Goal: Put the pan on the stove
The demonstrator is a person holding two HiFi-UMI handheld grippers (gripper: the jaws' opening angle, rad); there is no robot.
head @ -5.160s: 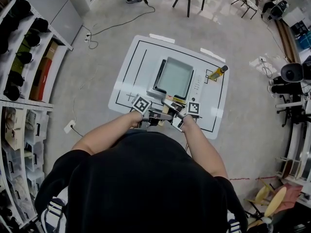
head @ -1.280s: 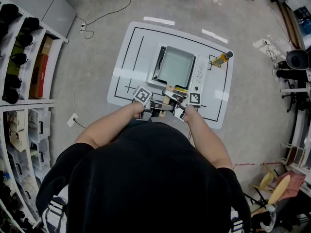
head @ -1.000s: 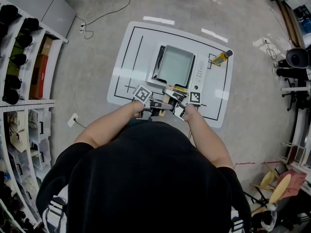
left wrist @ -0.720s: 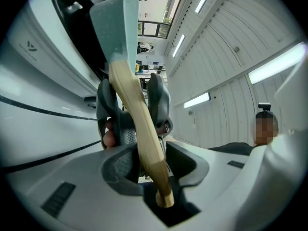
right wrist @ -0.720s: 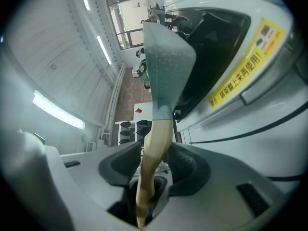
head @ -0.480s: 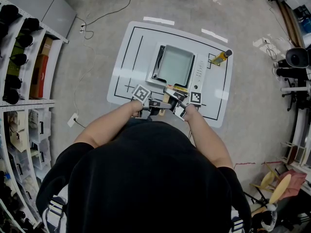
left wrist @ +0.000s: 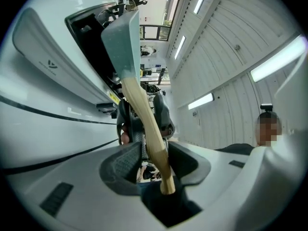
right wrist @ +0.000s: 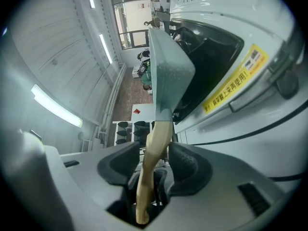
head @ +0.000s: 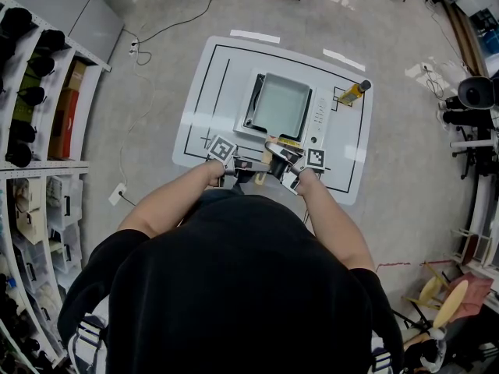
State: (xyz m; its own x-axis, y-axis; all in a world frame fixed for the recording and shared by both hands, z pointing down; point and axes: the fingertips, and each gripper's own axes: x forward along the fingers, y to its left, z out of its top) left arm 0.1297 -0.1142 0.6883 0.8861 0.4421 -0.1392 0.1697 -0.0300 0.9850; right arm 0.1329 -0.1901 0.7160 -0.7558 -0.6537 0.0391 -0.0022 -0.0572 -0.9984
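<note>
The square grey pan (head: 279,106) sits on the stove (head: 318,123), which stands around the middle of the white counter (head: 204,92). Its wooden handle (left wrist: 140,117) reaches out past the front of the stove toward the near edge of the counter, where the person stands. Both tools meet at this handle. The left hand-held gripper (left wrist: 154,155) has the handle between its jaws, but the jaws stand apart and have just been opening. A gap shows beside the wood on one side (on the other side the wood runs very close to the pad). The right hand-held gripper (right wrist: 153,163) is alike: the handle passes between its jaws, which are wide and have just been opening, with no pad pressing on the wood. A yellow bottle (head: 352,93) is near the far right corner of the counter, well apart from the pan.
</note>
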